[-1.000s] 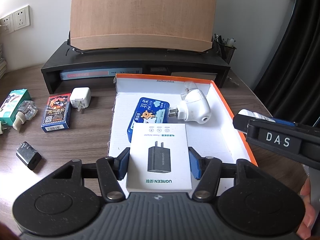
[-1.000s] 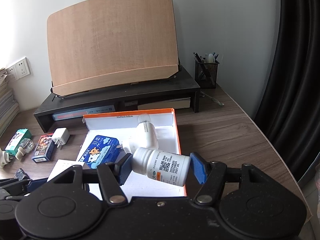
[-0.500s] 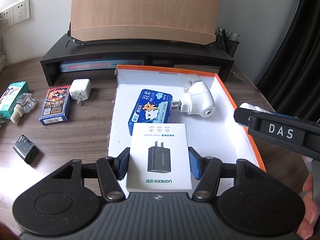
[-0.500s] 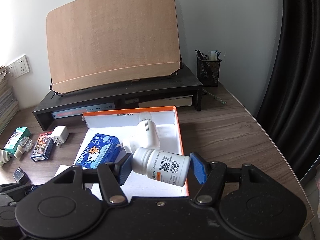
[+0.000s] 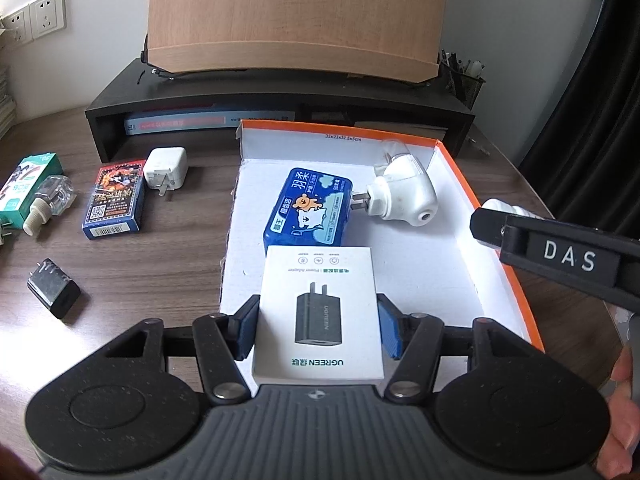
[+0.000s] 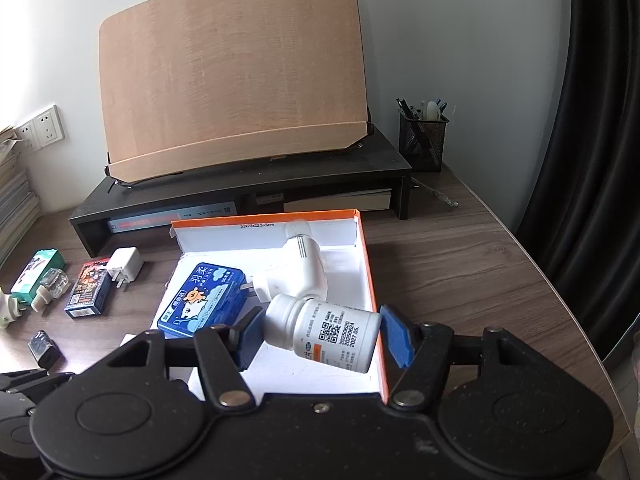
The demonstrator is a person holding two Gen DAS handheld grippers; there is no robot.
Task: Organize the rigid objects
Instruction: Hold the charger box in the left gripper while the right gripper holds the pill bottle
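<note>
The pill bottle (image 5: 505,209) was mostly hidden behind the right tool (image 5: 560,258) in left wrist view. Charger box (image 6: 132,340) barely showed, rest behind right tool body. Small print on blue tin (image 5: 310,210) too small to read.

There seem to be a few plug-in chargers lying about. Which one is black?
The small black charger lying alone on the desk, nearest the camera. The square one beside the card box is white, as is the rounded plug in the tray.

Both wrist cameras look forward and down across the desk toward the orange-edged box (image 5: 452,216) (image 6: 370,264), the left from close at its near edge, the right from higher by its right side; both take in the wooden board (image 5: 296,20) (image 6: 236,72) behind the box.
</note>
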